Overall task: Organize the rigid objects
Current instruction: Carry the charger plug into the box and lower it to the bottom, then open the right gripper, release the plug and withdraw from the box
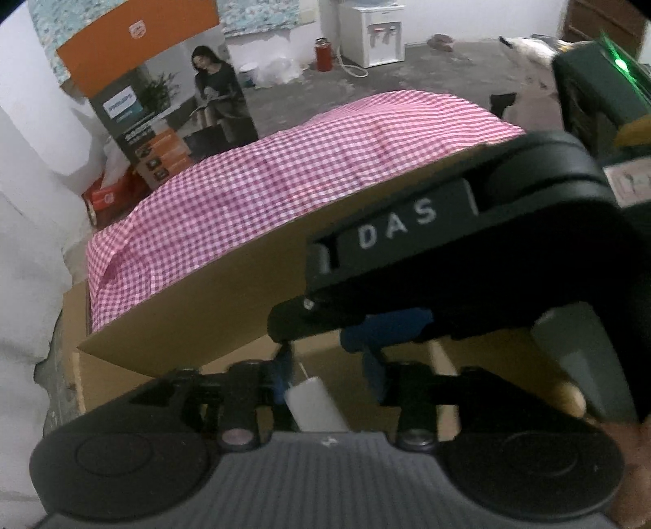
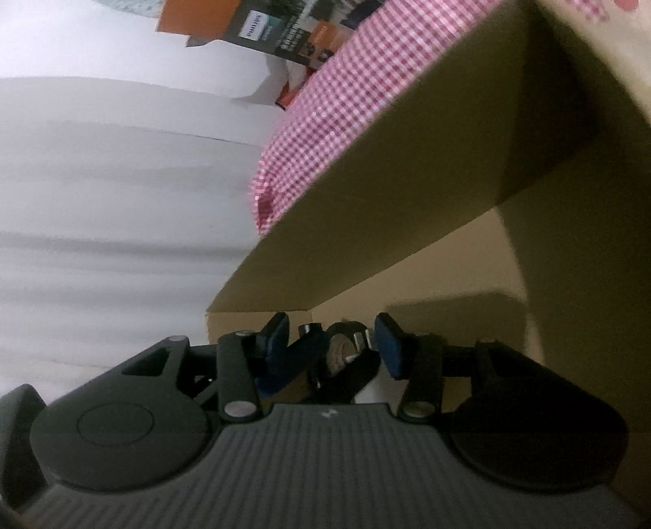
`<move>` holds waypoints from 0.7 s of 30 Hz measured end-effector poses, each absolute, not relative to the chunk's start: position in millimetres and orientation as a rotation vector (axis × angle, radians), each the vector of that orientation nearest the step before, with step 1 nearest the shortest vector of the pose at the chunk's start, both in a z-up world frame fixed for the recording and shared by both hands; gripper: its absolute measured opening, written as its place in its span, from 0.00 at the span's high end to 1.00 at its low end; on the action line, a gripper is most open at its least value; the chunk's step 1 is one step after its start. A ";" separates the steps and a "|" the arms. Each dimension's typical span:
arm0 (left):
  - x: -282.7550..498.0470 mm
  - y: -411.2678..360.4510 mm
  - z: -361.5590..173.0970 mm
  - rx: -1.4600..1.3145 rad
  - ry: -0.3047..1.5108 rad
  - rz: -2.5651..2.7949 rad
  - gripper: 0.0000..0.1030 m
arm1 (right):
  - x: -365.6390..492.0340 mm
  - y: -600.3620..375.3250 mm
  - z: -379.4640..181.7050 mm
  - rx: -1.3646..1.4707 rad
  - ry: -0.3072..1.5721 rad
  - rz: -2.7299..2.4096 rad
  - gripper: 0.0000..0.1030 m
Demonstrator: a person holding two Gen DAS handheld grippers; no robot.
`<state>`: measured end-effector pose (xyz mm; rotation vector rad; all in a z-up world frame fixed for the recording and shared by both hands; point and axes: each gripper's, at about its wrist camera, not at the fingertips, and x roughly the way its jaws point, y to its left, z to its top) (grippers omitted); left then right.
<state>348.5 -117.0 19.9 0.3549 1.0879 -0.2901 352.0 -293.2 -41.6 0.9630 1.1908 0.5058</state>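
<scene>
An open cardboard box [image 1: 228, 317] stands below both grippers with one flap raised. My left gripper [image 1: 327, 362] points down into it. A white cylinder [image 1: 315, 405] lies between its blue pads, and a gap shows on the cylinder's right side. The black casing marked DAS [image 1: 407, 221] of the other hand's tool crosses the right of this view. In the right wrist view my right gripper [image 2: 331, 344] also reaches into the box [image 2: 407, 195]. A black object with small metal parts [image 2: 346, 358] sits between its pads without being pinched. What it is I cannot tell.
A pink checked cloth [image 1: 285, 183] covers the surface behind the box. Beyond it stand a printed appliance carton [image 1: 162, 122], a red flask [image 1: 323, 55] and a white water dispenser [image 1: 374, 32] on the grey floor. White sheeting [image 2: 101, 183] fills the left.
</scene>
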 end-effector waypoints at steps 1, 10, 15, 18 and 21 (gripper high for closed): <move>343.1 -115.4 25.5 0.352 1.076 -0.302 0.42 | 348.4 -294.2 -35.9 0.955 1.181 0.510 0.54; 276.4 -66.2 84.1 0.262 0.964 -0.314 0.16 | 314.0 -307.1 30.6 0.827 1.016 0.551 0.49; 221.4 -21.9 116.6 0.151 0.849 -0.282 0.05 | 301.6 -289.2 36.7 0.634 1.077 0.525 0.48; 192.9 5.6 122.9 0.076 0.805 -0.255 0.03 | 298.5 -257.4 20.3 0.512 1.157 0.514 0.48; 167.6 27.7 117.9 0.027 0.782 -0.209 0.03 | 302.4 -224.8 4.7 0.382 1.209 0.488 0.49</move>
